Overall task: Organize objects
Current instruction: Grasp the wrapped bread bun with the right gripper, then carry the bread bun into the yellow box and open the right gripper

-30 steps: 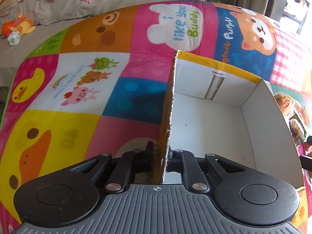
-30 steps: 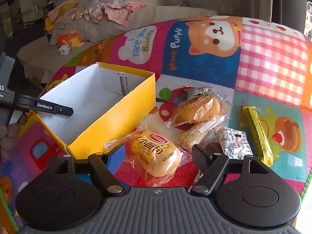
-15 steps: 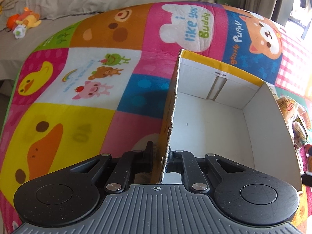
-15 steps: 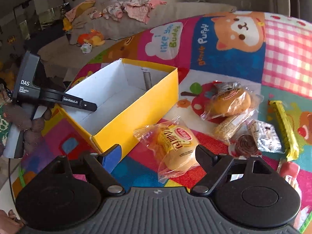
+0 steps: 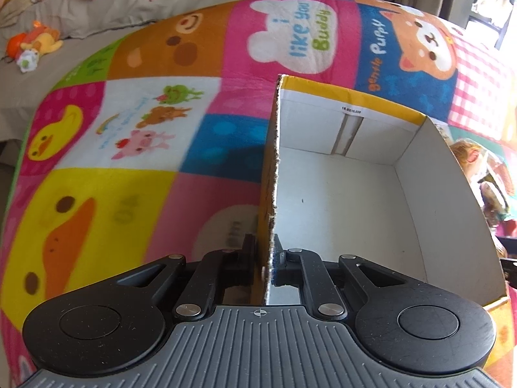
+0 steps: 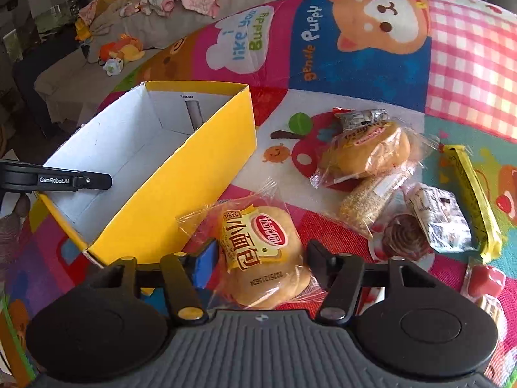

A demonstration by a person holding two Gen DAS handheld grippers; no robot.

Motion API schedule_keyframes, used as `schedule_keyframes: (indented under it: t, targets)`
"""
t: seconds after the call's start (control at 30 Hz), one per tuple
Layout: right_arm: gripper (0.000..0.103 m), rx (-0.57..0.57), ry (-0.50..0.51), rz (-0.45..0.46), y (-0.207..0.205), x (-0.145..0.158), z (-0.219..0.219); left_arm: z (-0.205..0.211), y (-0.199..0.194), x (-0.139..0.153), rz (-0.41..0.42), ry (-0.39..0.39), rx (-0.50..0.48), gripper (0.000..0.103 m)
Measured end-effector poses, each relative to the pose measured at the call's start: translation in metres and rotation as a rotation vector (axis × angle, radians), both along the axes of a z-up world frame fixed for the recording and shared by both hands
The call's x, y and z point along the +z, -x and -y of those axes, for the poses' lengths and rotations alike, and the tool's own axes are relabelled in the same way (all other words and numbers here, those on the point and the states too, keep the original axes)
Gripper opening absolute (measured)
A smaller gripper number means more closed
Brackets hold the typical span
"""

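Now my right claw (image 6: 258, 258) is closing around the wrapped bun (image 6: 261, 252), which lies lengthwise between its jaws, not yet squeezed. The yellow box (image 6: 181, 174) sits just left of it, its near wall clamped by my left claw (image 5: 266, 258).

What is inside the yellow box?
Nothing yet. The yellow box shows only its bare white floor and walls. The left gripper pinches one wall; the near corner beneath it is hidden. The snacks lie outside.
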State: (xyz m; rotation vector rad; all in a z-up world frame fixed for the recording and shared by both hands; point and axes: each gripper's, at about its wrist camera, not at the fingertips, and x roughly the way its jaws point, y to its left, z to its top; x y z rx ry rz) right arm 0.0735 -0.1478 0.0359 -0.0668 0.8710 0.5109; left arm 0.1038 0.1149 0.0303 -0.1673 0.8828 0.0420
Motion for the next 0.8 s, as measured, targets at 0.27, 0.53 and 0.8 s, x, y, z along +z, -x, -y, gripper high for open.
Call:
schedule_keyframes:
  t: [0.27, 0.53, 0.8]
  targets:
    - [0.057, -0.248, -0.027, 0.043, 0.038, 0.055, 0.082, 0.060, -0.036, -0.005, -0.012, 0.061, -0.005, 0.011]
    - [0.057, -0.335, -0.093, 0.169, 0.043, 0.140, 0.089, 0.063, -0.036, -0.006, -0.021, 0.092, 0.025, 0.012]
    - [0.057, -0.259, -0.141, 0.137, 0.004, 0.147, 0.014, 0.065, -0.033, -0.007, -0.012, 0.069, 0.010, 0.012]
